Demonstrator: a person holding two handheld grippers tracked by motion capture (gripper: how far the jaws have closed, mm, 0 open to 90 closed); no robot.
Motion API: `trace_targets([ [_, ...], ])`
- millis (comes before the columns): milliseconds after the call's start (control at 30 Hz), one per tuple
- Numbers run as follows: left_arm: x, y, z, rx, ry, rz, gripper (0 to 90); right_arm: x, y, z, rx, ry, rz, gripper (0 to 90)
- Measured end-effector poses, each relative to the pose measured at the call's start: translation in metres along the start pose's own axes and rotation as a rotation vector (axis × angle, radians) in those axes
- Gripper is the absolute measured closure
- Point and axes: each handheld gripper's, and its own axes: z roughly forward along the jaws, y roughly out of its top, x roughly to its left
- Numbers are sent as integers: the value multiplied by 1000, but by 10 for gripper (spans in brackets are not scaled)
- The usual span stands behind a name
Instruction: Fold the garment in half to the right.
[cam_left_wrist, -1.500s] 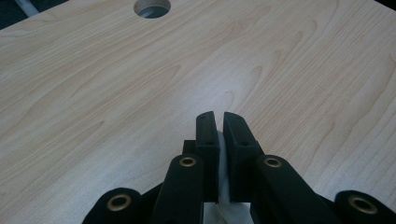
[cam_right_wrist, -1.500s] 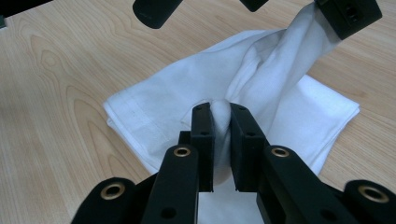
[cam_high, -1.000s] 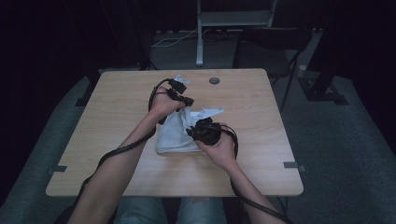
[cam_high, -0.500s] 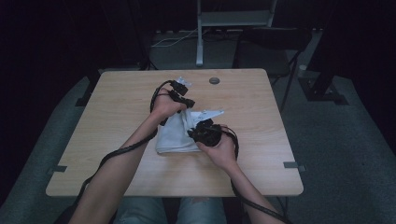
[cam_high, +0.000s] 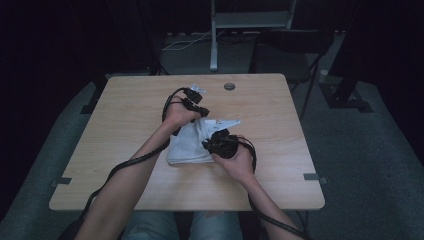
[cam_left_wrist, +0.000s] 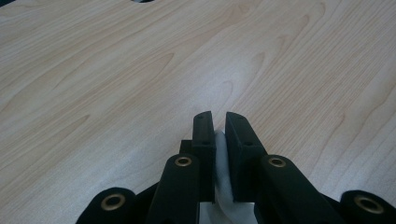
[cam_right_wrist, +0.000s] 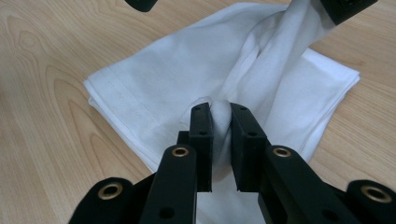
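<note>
White cloth (cam_right_wrist: 187, 88) lay folded on the pale wooden table (cam_high: 125, 125), nearest the person's side and roughly in the middle of the tabletop. In the right gripper view, the right gripper (cam_right_wrist: 221, 119) had a bunched fold of that cloth pinched between its two black jaws, which stood almost together with only the fabric between them. Seen from above, this right gripper (cam_high: 220, 143) sat at the cloth's right edge, held in the person's right hand (cam_high: 239, 162).

A little farther off, the left gripper (cam_left_wrist: 219, 128) also had its jaws nearly closed on a sliver of white fabric, and they had just been easing apart slightly, the cloth between them all the while. From the high view the left gripper (cam_high: 194, 102) was at the far edge of the cloth (cam_high: 187, 147), lifting a twisted strand up from the folded stack.

Beyond both grippers, near the table's far edge, a small round dark object (cam_high: 229, 86) rested apart from everything else.
</note>
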Motion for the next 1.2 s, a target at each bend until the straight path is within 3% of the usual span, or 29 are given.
trace_targets([
  [1200, -7, -5, 12, 13, 1, 8, 669, -6, -14, 3, 21, -17, 33, 720],
])
